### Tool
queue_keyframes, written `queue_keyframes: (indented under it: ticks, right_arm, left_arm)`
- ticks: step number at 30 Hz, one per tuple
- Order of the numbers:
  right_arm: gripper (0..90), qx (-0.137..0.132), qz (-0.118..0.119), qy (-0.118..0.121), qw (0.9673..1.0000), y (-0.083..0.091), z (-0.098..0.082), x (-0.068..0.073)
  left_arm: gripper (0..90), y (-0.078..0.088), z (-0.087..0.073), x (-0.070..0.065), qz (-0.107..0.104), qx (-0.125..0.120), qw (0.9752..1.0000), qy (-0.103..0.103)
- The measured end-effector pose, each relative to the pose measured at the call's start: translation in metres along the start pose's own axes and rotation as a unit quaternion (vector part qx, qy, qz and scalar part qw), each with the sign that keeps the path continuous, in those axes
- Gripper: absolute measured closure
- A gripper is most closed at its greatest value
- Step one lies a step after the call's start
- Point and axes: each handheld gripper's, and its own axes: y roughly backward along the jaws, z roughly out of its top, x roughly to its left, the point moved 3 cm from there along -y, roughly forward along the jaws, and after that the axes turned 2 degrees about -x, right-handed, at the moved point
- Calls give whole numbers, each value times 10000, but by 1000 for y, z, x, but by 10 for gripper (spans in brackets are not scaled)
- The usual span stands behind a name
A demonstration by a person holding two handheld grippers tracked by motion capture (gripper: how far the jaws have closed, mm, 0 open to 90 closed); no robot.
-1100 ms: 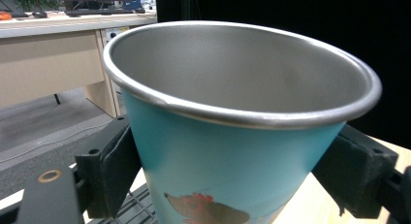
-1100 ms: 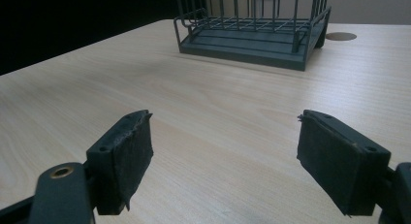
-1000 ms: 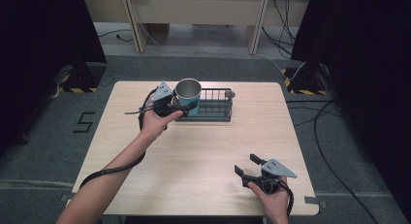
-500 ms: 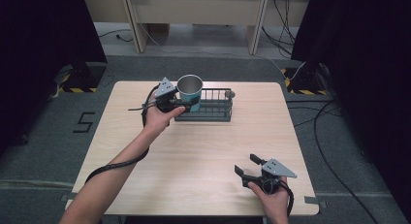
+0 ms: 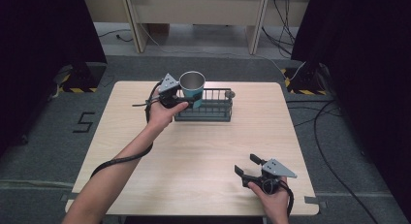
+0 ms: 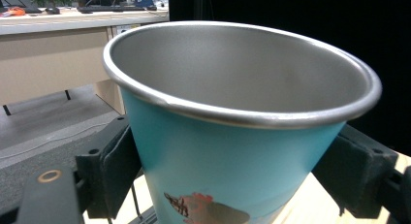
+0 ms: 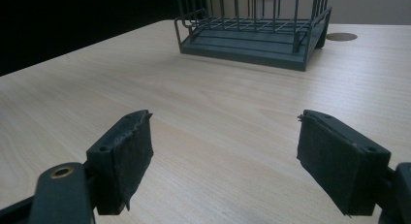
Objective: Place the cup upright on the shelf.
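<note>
A teal cup (image 5: 192, 83) with a bare metal inside stands upright in my left gripper (image 5: 192, 98), which is shut on its wall; the cup hangs over the left end of a dark wire rack (image 5: 208, 110). In the left gripper view the cup (image 6: 232, 151) sits between both pads (image 6: 114, 170), and a printed picture shows low on its side. My right gripper (image 5: 245, 164) rests near the table's front right, open. Nothing is between its pads (image 7: 127, 161) in the right gripper view, which looks across the table toward the rack (image 7: 252, 35).
The rack stands at the back middle of the light wood table (image 5: 194, 156). A round cable hole (image 5: 229, 94) lies just behind the rack's right end. Cables trail from both grippers. Dark curtains and a grey floor surround the table.
My left gripper has carried the cup slightly right and farther back over the rack's left end. The right gripper has stayed still.
</note>
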Motion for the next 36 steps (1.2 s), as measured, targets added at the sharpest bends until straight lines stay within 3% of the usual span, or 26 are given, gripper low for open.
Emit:
queue_keyframes:
  ticks: [36]
  right_arm:
    - [209, -42, 20, -11, 10000, 0, 0, 0]
  left_arm:
    - [160, -39, -6, 7, 235, 205, 9994, 129]
